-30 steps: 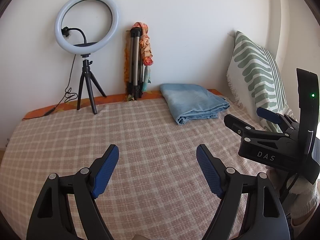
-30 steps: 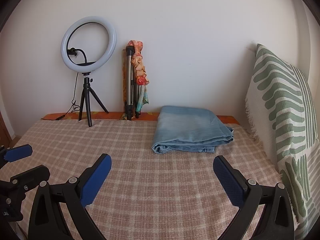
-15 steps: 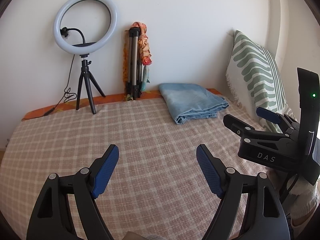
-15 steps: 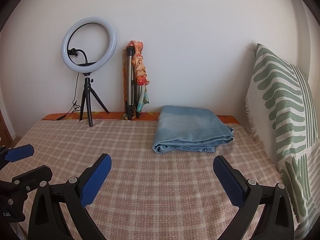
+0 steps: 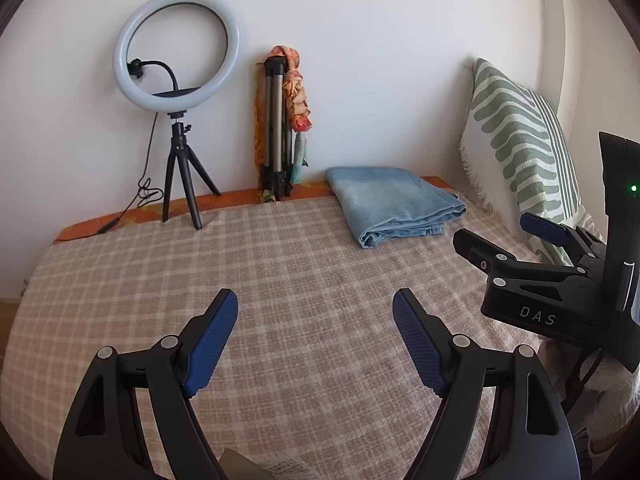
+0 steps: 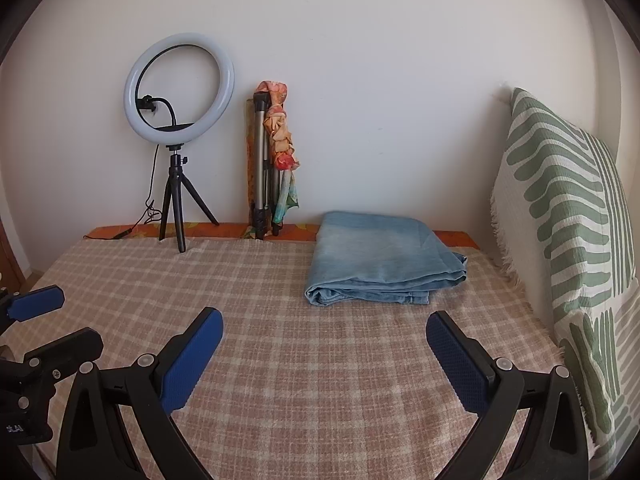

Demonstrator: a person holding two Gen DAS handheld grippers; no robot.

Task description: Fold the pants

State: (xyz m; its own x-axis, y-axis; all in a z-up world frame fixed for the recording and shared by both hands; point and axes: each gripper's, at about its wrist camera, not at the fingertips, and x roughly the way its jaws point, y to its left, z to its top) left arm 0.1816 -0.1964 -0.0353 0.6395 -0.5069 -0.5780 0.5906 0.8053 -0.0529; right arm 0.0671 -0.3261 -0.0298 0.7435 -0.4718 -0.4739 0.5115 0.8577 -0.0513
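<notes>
The light blue pants (image 5: 394, 204) lie folded in a neat stack at the far right of the checked bed cover (image 5: 280, 280), near the wall; they also show in the right wrist view (image 6: 380, 258). My left gripper (image 5: 314, 304) is open and empty, held over the cover well short of the pants. My right gripper (image 6: 324, 322) is open and empty, just in front of the pants. The right gripper also shows at the right of the left wrist view (image 5: 504, 232), and the left gripper at the left of the right wrist view (image 6: 48, 320).
A ring light on a small tripod (image 5: 178, 100) stands at the back left with its cable trailing. A folded tripod with a scarf (image 5: 280, 120) leans on the wall. A green-patterned pillow (image 6: 568, 240) stands along the right side.
Both views have shifted very slightly. The pants and both open grippers stay as they were.
</notes>
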